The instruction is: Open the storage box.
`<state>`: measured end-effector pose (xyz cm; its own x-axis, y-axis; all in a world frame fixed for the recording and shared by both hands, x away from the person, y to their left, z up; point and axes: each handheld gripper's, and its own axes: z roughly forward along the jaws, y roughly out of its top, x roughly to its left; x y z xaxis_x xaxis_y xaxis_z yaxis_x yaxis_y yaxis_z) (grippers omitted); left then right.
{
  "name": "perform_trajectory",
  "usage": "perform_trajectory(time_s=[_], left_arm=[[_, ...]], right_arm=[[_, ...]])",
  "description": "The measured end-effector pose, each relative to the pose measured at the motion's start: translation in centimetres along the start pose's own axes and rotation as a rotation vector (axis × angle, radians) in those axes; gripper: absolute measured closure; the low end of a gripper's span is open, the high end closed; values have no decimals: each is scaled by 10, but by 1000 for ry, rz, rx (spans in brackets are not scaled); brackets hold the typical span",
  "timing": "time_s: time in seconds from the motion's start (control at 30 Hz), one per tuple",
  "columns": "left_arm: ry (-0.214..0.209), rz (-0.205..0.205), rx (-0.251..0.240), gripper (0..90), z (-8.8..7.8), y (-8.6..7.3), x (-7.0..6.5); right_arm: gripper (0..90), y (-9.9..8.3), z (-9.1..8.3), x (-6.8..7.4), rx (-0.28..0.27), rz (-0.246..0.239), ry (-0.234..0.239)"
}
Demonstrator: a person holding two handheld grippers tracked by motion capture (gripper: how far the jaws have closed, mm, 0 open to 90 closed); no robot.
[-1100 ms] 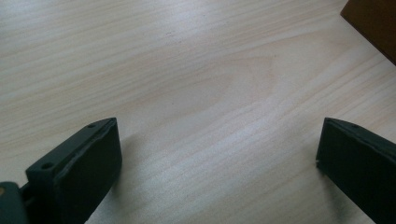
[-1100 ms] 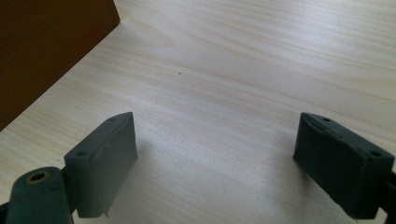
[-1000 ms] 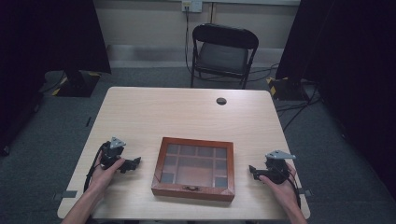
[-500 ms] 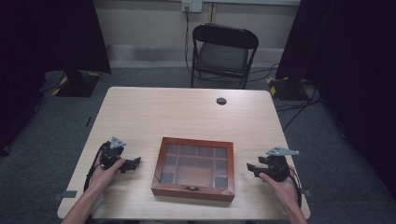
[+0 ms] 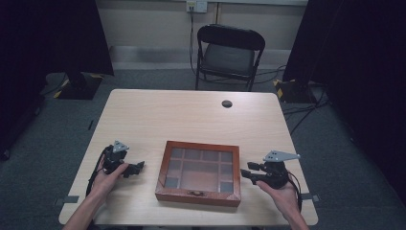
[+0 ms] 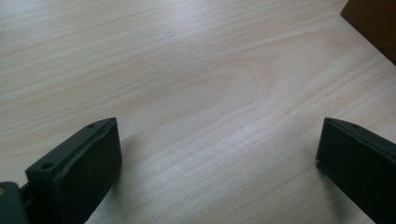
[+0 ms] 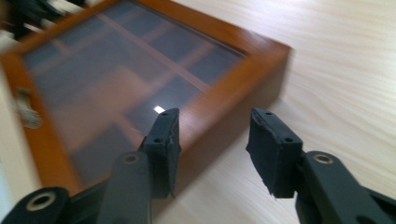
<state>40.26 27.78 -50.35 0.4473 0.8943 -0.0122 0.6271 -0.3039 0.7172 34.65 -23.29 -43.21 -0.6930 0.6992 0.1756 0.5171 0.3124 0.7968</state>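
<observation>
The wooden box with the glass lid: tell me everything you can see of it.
The wooden box is a flat, reddish-brown rectangular case. Its closed glazed lid shows dividers that form compartments beneath. A small metal clasp sits on the front edge. It lies flat on the table near the front, between both grippers. Nothing but the table touches it.

A black folding chair (image 5: pixel 229 55) sits top centre, behind the light wood table (image 5: pixel 158 115). There's a small dark round cap (image 5: pixel 227 103) on the tabletop, just right of centre.

Wooden box (image 7: pixel 140 93) motion-blurred in right gripper view, far corner cut off; compartment contents unreadable through glass lid.
</observation>
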Motion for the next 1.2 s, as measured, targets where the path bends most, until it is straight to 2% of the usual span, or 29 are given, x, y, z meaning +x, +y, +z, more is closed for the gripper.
perform_trajectory(time_s=[0.13,0.37,0.67,1.03,1.2], left_arm=[[0,0,0,0,0,0,0],[0,0,0,0,0,0,0],[0,0,0,0,0,0,0],[-3,0,-2,0,0,0,0],[-2,0,-2,0,0,0,0]], right_arm=[[567,7,2,16,3,-39,46],[596,18,17,45,14,-93,148],[651,25,34,74,41,-156,257],[772,25,61,97,100,-209,337],[797,25,70,107,128,-240,353]])
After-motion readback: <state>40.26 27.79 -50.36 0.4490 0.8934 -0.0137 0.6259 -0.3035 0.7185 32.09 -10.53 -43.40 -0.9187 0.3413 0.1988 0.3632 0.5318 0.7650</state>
